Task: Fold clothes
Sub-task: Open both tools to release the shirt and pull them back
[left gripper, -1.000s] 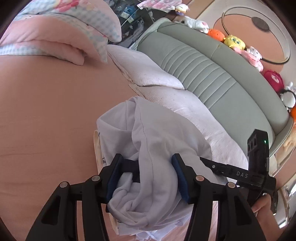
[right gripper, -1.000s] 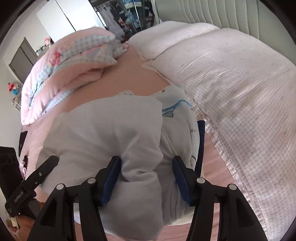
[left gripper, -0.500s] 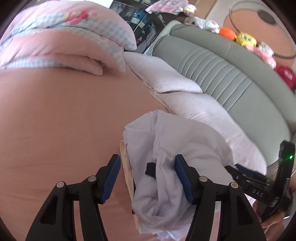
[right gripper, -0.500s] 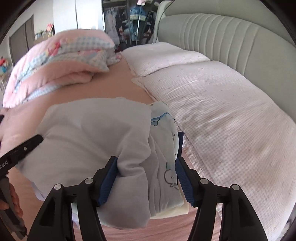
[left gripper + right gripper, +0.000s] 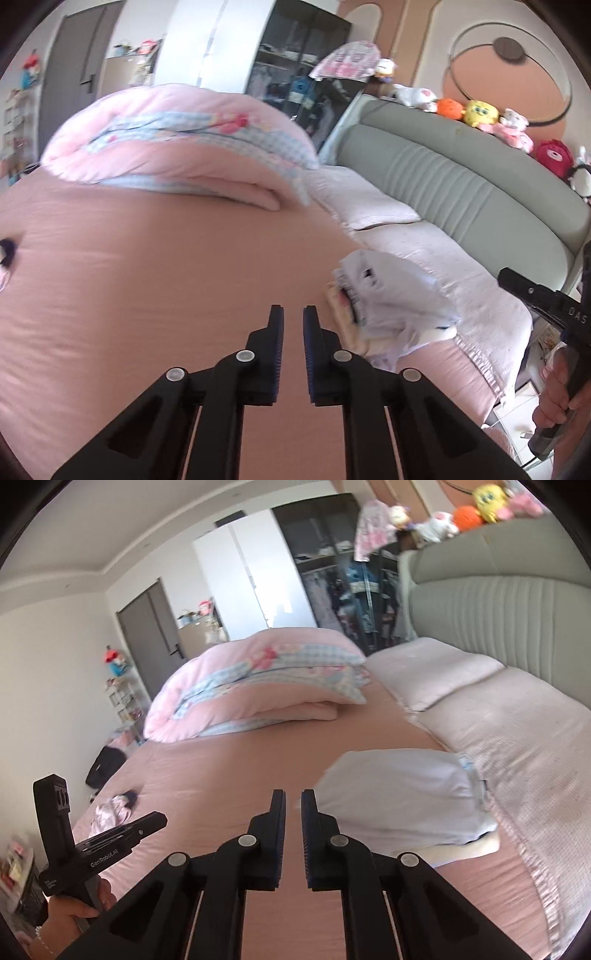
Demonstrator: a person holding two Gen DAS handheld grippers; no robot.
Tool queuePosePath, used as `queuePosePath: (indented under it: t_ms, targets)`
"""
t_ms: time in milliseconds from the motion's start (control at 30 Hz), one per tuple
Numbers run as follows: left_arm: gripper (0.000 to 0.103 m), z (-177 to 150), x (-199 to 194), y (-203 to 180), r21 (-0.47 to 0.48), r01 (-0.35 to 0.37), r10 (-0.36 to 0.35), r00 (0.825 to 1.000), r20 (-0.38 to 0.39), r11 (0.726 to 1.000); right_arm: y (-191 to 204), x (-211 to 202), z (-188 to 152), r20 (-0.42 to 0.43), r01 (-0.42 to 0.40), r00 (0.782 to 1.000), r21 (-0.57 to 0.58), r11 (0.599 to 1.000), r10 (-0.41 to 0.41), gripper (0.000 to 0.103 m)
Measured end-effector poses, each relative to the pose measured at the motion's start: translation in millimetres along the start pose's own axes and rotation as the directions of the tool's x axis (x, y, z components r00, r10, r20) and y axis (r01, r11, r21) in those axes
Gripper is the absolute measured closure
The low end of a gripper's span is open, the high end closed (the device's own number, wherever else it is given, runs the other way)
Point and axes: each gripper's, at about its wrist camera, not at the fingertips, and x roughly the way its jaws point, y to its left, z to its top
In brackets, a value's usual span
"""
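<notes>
- Both claws are empty right now. The left claw [image 5: 293, 321] is closing with its jaws nearly together and nothing between them; the right claw [image 5: 293, 805] has its jaws pinched narrow on nothing too.
- The folded pile of clothes [image 5: 402, 801] sits on the pink bed [image 5: 147, 280], right up against the white pillow [image 5: 517, 746], well clear of both claws.
- That pile looks done to me, so the step in hand is fetching the next piece.
- There's a crumpled garment [image 5: 110, 810] near the far edge of the bed; I'd open wide before coming down on it.
- Grab it by two corners or the shoulders, not a bunched middle, and lay it flat on bare sheet away from the pile.
</notes>
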Motion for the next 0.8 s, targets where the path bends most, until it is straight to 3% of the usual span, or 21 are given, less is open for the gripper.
queuePosePath:
  t_ms: [133, 300, 433, 600, 800]
  targets:
    - [0.1, -11.6, -46.6, 40.0, -0.031, -0.086, 0.088, 0.995, 0.046, 0.996, 67.5, -1.7, -18.9, 0.004, -0.055, 0.998, -0.049, 0.997, 0.055, 0.101]
    - [0.101, 6.1, -91.3, 79.7, -0.036, -0.2, 0.202, 0.975, 0.095, 0.979, 146.1, 16.4, -30.3, -0.03, 0.001, 1.0, -0.162, 0.987, -0.006, 0.101]
    - [0.1, 25.3, -117.5, 103.1, -0.021, -0.239, 0.24, 0.965, 0.105, 0.971, 190.3, 17.2, -30.3, -0.025, 0.01, 1.0, -0.184, 0.983, -0.014, 0.101]
    - [0.1, 9.1, -139.7, 115.8, -0.025, -0.309, 0.31, 0.947, 0.087, 0.951, 221.0, 15.9, -44.2, -0.047, 0.076, 0.995, -0.187, 0.98, -0.086, 0.101]
    - [0.095, -19.1, -163.3, 121.9, -0.054, -0.364, 0.367, 0.928, 0.056, 0.93, 229.8, 26.7, -72.5, -0.176, 0.098, 0.976, -0.181, 0.979, -0.131, 0.099]
